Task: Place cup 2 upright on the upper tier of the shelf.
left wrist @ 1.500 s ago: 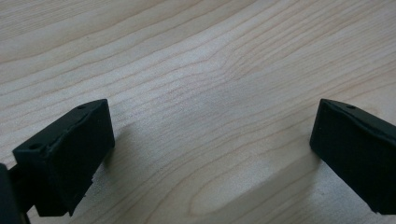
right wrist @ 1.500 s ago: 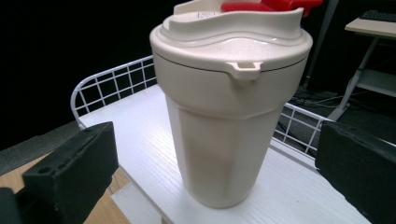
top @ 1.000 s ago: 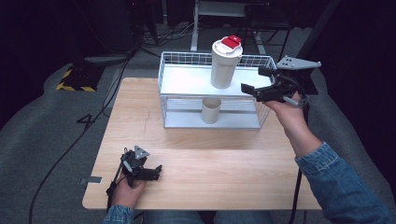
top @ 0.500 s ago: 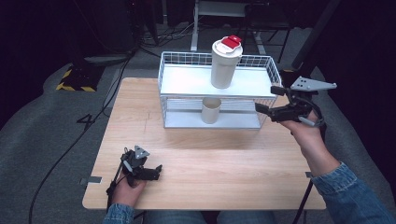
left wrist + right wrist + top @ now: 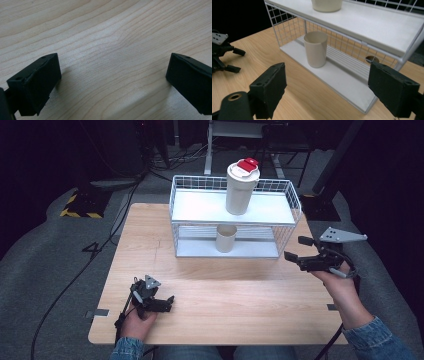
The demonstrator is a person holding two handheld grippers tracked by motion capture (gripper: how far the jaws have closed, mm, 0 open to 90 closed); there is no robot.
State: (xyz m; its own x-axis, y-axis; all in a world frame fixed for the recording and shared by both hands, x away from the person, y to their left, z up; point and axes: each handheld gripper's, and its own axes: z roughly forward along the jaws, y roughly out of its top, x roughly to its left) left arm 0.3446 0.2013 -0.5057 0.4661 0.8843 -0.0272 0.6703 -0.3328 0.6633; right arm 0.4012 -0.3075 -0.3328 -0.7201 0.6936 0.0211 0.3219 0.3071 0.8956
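Step in hand, as I read it: right tool (image 5: pixel 294 248) lining up on the small beige cup (image 5: pixel 226 238), reach not yet made. The cup stands upright on the lower shelf of the wire rack (image 5: pixel 175 227), near the middle and toward the rack's front. A tall lidded cup (image 5: pixel 241 188) stands on the rack's top shelf, directly above it.

The right tool hangs off the rack's front right corner, apart from the wire. Its jaws have just been closing some, but in the right gripper view they stand wide with nothing between them, and the cup sits ahead.

Next move, my call: go in low and level through the rack's open front, under the top shelf, straddle the cup, then squeeze.

Left tool (image 5: pixel 169 303) is parked on the table (image 5: pixel 225 290), well in front of the rack, with its jaws wide over bare wood.
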